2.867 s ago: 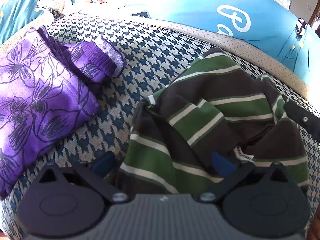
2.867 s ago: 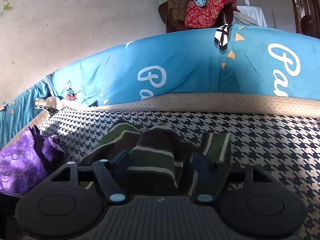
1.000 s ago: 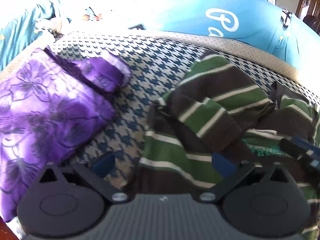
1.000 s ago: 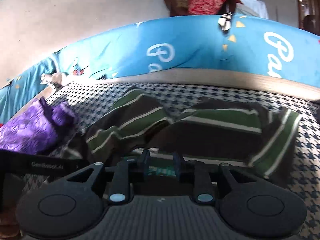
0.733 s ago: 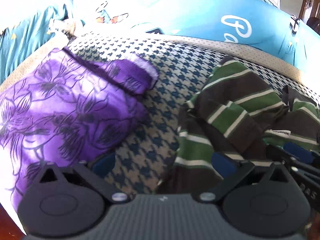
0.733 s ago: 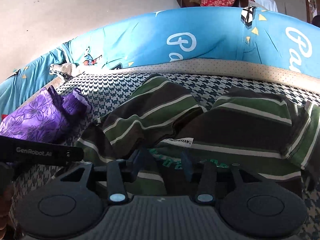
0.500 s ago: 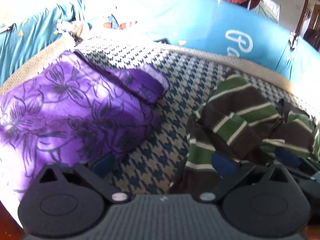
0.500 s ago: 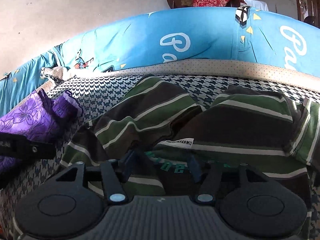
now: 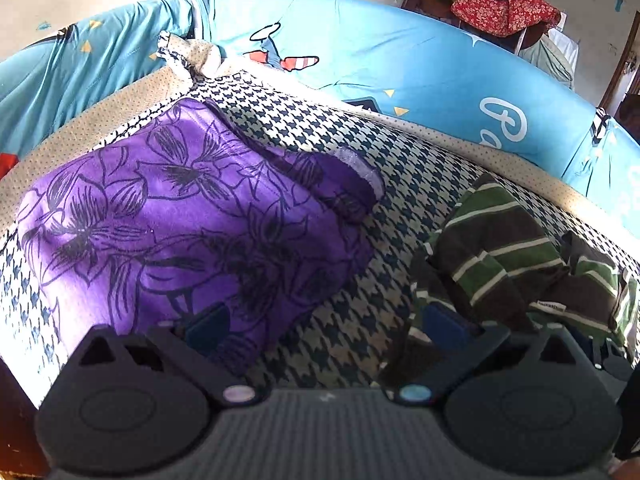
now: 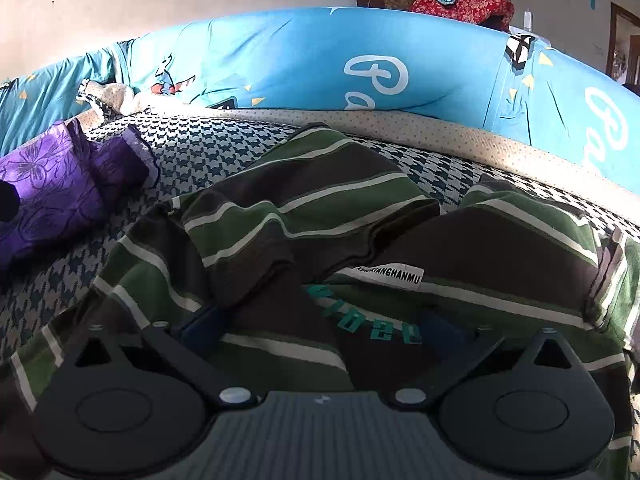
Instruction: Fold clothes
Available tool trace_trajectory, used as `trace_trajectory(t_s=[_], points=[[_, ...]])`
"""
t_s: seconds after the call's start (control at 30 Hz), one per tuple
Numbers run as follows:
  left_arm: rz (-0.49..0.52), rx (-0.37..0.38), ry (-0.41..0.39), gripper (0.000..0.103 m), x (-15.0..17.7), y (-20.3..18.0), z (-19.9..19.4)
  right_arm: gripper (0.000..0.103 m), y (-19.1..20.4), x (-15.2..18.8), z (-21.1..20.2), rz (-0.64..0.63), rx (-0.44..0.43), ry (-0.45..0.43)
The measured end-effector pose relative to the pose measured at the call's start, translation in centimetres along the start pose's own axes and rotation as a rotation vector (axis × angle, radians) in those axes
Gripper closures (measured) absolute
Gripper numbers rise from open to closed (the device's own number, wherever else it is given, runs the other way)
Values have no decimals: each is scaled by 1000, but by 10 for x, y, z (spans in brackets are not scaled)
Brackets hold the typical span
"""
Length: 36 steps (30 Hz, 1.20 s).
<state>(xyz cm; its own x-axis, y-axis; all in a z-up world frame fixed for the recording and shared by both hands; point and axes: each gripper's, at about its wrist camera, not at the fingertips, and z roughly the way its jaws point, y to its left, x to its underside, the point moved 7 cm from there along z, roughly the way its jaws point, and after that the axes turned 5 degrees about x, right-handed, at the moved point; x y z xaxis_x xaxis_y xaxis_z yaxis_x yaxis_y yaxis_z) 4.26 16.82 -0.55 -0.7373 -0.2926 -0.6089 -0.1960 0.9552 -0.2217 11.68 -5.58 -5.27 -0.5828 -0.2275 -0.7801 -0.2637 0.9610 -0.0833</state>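
Observation:
A green, brown and white striped shirt (image 10: 320, 216) lies crumpled on the houndstooth cloth, with a white label and teal lettering showing. It also shows at the right in the left wrist view (image 9: 508, 256). My right gripper (image 10: 320, 326) is open and empty, low over the shirt's near part. My left gripper (image 9: 326, 322) is open and empty, between the striped shirt and a folded purple flowered garment (image 9: 168, 216). The purple garment also shows at the left in the right wrist view (image 10: 52, 192).
The houndstooth cloth (image 9: 400, 184) covers the work surface. A blue printed cover (image 10: 360, 68) rises behind it. A pile of clothes (image 10: 452, 0) sits on furniture in the far background. A small bunched cloth (image 9: 188, 56) lies at the far left corner.
My right gripper opened wide and let go of the striped shirt, which now lies spread out. My left gripper drew back and swung left, bringing the purple garment into the middle of its view.

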Motion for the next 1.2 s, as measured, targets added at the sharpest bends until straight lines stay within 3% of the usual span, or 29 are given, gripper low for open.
trace_trajectory(t_s=[0.23,0.47,0.8,1.2], points=[[7,15,-43,0,-6,-2,-19,0,0,-2,0,4,-5,2],[-76,-93,-170,0,-30,40,-49,0,0,-2,0,3,-5,2],[-197,-62,-137,0,-31,77,-47,0,0,-3,1,5,-4,4],[-242,-117,-175,0,-37,107,-61,0,0,-3,2,2,-2,5]])
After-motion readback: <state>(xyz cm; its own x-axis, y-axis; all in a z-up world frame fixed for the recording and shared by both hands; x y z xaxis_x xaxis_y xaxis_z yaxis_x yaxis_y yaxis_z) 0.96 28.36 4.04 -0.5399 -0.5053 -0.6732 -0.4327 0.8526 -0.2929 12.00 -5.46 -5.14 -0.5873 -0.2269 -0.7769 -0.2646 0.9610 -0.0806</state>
